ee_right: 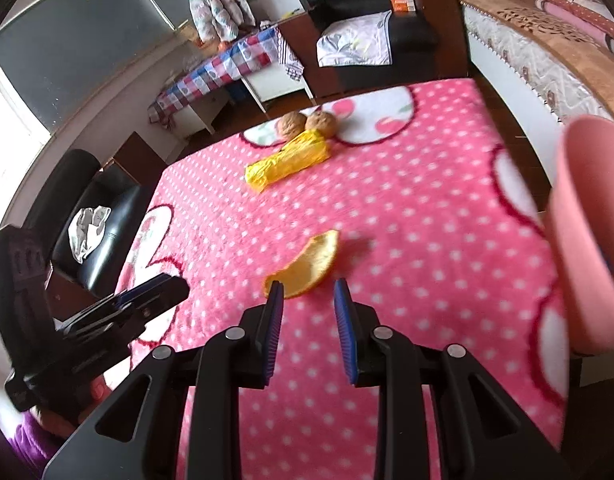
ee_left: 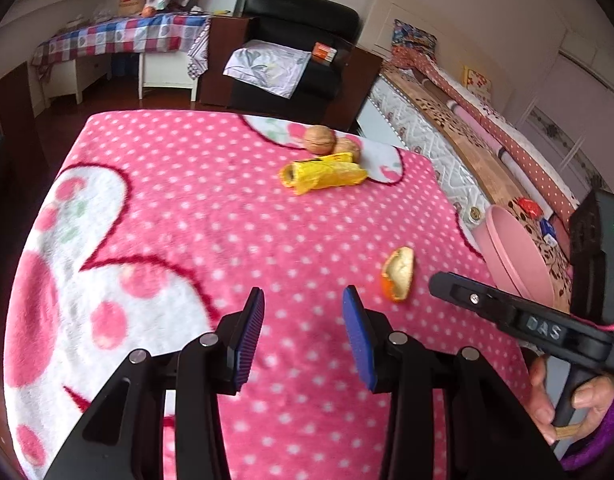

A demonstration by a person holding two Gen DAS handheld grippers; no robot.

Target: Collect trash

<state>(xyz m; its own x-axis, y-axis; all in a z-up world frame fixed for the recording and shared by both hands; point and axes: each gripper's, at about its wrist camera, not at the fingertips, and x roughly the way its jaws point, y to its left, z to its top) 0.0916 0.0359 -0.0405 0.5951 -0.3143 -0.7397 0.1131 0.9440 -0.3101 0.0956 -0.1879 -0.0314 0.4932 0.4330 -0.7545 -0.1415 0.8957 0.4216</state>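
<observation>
An orange peel (ee_left: 398, 274) lies on the pink polka-dot blanket (ee_left: 195, 208), right of my left gripper (ee_left: 303, 300), which is open and empty. In the right wrist view the peel (ee_right: 307, 266) lies just ahead of my right gripper (ee_right: 309, 290), which is open and empty, slightly left of its centre. A yellow wrapper (ee_left: 323, 174) lies farther back, also in the right wrist view (ee_right: 287, 160). Two walnuts (ee_left: 319, 140) sit behind it, also in the right wrist view (ee_right: 307, 123). A pink bin (ee_left: 515, 258) stands at the blanket's right edge, close on the right in the right wrist view (ee_right: 587, 232).
The right gripper's body (ee_left: 523, 320) reaches in from the right in the left wrist view. The left gripper (ee_right: 119, 312) shows at the left in the right wrist view. A black armchair (ee_left: 299, 52) and a bed (ee_left: 467, 132) lie beyond the blanket.
</observation>
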